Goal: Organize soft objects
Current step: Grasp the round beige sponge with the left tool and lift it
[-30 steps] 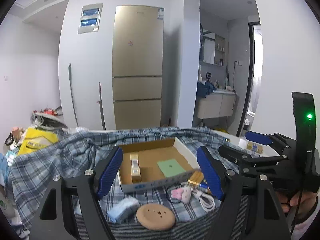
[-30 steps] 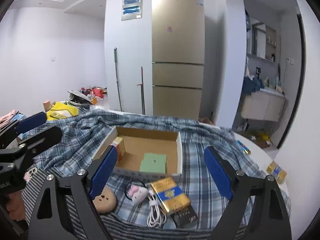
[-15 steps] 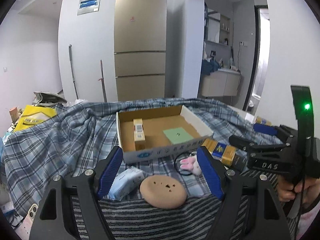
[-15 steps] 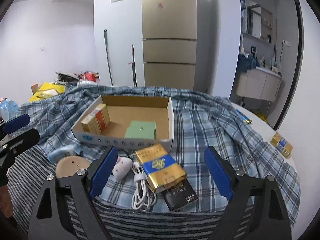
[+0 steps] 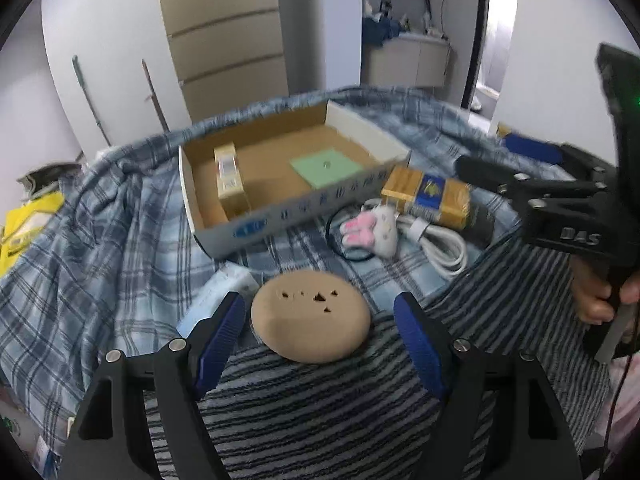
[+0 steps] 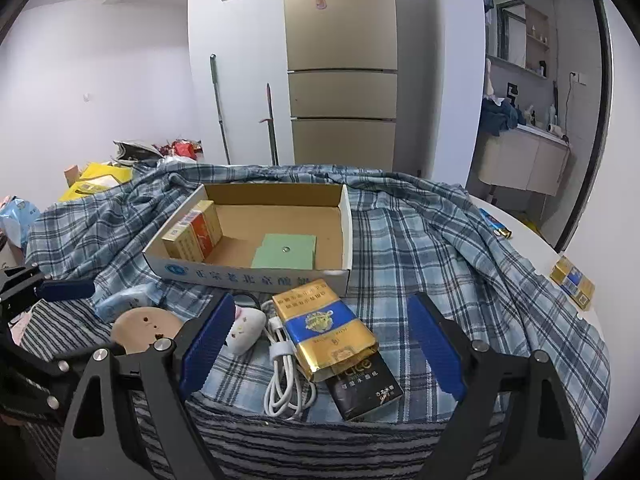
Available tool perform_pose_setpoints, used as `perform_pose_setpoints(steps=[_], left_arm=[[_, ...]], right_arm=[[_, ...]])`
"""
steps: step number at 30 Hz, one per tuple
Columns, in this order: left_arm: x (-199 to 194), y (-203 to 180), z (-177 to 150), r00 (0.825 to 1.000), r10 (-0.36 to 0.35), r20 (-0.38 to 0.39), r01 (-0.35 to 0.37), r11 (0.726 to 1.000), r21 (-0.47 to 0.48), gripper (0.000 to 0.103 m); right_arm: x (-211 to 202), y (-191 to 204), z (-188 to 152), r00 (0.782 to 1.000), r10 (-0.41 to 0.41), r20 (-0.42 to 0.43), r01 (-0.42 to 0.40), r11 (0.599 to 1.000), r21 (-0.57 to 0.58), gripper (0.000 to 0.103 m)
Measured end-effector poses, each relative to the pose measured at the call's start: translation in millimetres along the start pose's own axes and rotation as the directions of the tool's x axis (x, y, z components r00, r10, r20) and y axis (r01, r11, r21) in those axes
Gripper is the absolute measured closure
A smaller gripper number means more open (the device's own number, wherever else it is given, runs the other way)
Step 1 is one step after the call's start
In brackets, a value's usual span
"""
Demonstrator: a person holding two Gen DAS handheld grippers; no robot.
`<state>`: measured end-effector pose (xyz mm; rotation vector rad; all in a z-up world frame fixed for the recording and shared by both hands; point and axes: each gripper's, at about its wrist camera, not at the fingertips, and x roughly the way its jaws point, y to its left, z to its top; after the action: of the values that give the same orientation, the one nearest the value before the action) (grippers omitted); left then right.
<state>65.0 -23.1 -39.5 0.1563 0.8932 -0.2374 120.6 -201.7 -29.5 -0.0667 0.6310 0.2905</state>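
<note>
A round tan soft pad lies on the striped cloth, between the open fingers of my left gripper, which is low over it and empty. It also shows in the right wrist view. A small white and pink plush bunny lies behind it, also visible in the right wrist view. A pale blue tissue pack lies left of the pad. My right gripper is open and empty above a gold and blue packet.
An open cardboard box holds small cartons and a green sheet. A white cable and a black pack lie on the plaid cloth. Another packet sits at the table's right edge.
Both grippers have dropped lower and moved forward toward the objects. The left gripper now straddles the tan pad. Both remain open.
</note>
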Motion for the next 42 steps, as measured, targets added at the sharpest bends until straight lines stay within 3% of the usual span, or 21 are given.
perform_pose_setpoints(steps=[2, 3, 7, 9, 11, 18, 20, 27, 32, 38, 40, 42], left_arm=[[10, 0, -1, 1.000, 0.019, -0.017, -0.019, 1.000, 0.006, 0.024], [14, -1, 0, 0.999, 0.018, -0.030, -0.017, 1.000, 0.010, 0.024], [29, 5, -1, 0.998, -0.013, -0.058, 0.012, 1.000, -0.021, 0.024], [33, 10, 0, 0.999, -0.018, -0.048, 0.016, 0.998, -0.053, 0.014], [37, 14, -1, 0.999, -0.025, -0.047, 0.022, 0.997, -0.072, 0.014], [53, 5, -5, 0.993, 0.000, -0.119, 0.001, 1.000, 0.003, 0.014], [55, 3, -6, 0.993, 0.034, -0.113, -0.032, 0.999, 0.019, 0.014], [55, 4, -6, 0.995, 0.019, -0.101, -0.017, 1.000, 0.024, 0.014], [43, -1, -8, 0.999, 0.020, -0.041, -0.019, 0.999, 0.047, 0.025], [8, -12, -6, 0.995, 0.014, 0.100, -0.022, 0.996, 0.082, 0.026], [-7, -14, -4, 0.986, -0.006, 0.168, -0.006, 0.997, 0.075, 0.026], [-23, -12, -2, 0.960, -0.009, 0.280, -0.002, 0.999, 0.039, 0.026]], right_arm=[[2, 0, -1, 1.000, -0.025, 0.001, 0.025, 1.000, -0.002, 0.002], [2, -1, -2, 0.999, -0.037, 0.012, 0.037, 0.999, -0.005, 0.001], [7, -2, -5, 0.998, -0.068, 0.013, 0.068, 0.998, -0.010, 0.001], [11, -5, -6, 0.998, -0.064, 0.001, 0.064, 0.998, 0.000, 0.001], [13, -8, -7, 0.999, -0.053, -0.012, 0.054, 0.998, 0.014, 0.001], [12, -11, -7, 0.999, -0.049, -0.008, 0.049, 0.998, 0.032, 0.000], [12, -10, -7, 0.999, -0.045, -0.008, 0.045, 0.999, 0.027, 0.000], [14, -8, -8, 0.999, -0.045, -0.015, 0.045, 0.999, 0.019, 0.001], [15, -10, -8, 0.999, -0.046, -0.023, 0.046, 0.999, 0.026, 0.001], [12, -12, -6, 0.999, -0.042, -0.020, 0.042, 0.999, 0.025, 0.000], [9, -14, -3, 0.999, -0.031, -0.019, 0.031, 0.999, 0.036, 0.001], [5, -17, 2, 1.000, -0.012, -0.012, 0.013, 0.998, 0.056, 0.001]])
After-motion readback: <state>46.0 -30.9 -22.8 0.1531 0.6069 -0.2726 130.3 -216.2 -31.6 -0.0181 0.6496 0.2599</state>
